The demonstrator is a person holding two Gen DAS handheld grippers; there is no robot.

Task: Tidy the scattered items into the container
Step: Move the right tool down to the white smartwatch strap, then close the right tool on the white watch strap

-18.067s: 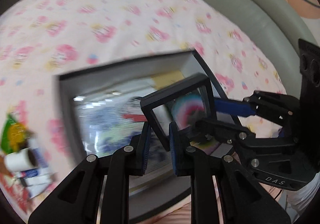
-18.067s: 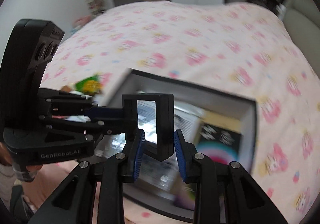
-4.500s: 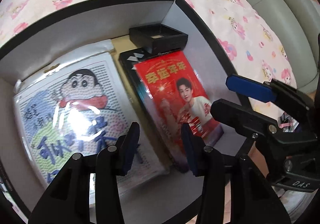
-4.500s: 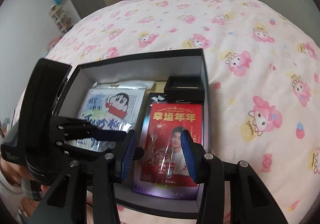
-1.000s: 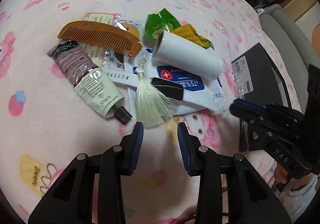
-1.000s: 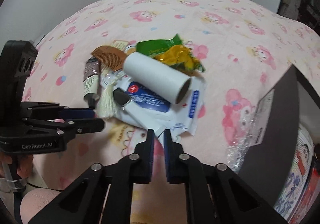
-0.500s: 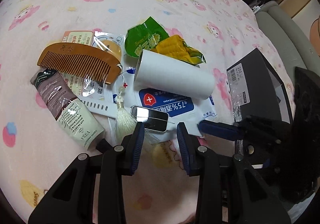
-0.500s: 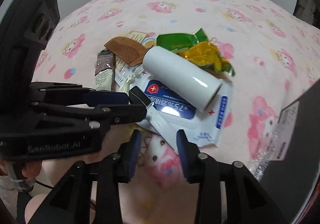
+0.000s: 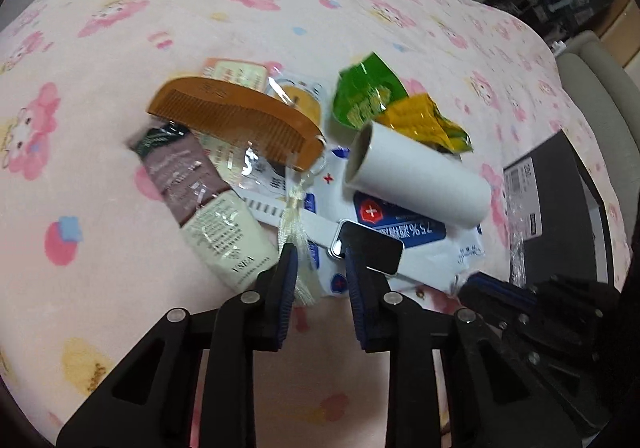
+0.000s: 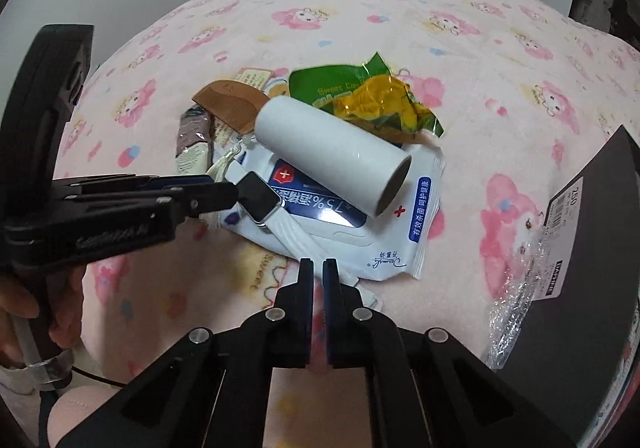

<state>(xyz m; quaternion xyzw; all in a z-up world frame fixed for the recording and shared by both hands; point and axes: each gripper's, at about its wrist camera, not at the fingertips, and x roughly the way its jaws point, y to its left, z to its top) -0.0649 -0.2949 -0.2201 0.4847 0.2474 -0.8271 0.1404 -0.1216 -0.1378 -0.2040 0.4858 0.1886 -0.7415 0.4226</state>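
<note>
In half a second the left gripper [image 9: 320, 268] had closed in on the smartwatch [image 9: 370, 248], fingers parted astride its near end, gripping nothing. The right gripper [image 10: 318, 272] had nearly shut, empty. The pile lay outside the black box [image 10: 592, 232] at three o'clock, with the watch seemingly next.

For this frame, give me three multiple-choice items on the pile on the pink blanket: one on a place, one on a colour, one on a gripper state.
1. The white paper roll lies on
A. the white-and-blue wipes pack
B. the black box
C. the wooden comb

2. The crumpled wrappers behind the roll are
A. red and black
B. green and yellow
C. white

3. The right gripper is
A. wide open
B. holding the roll
C. shut

Answers:
1 A: the roll rests across the pack's blue label.
2 B: a green wrapper and a yellow one.
3 C: its fingers nearly meet, with nothing seen between them.
</note>
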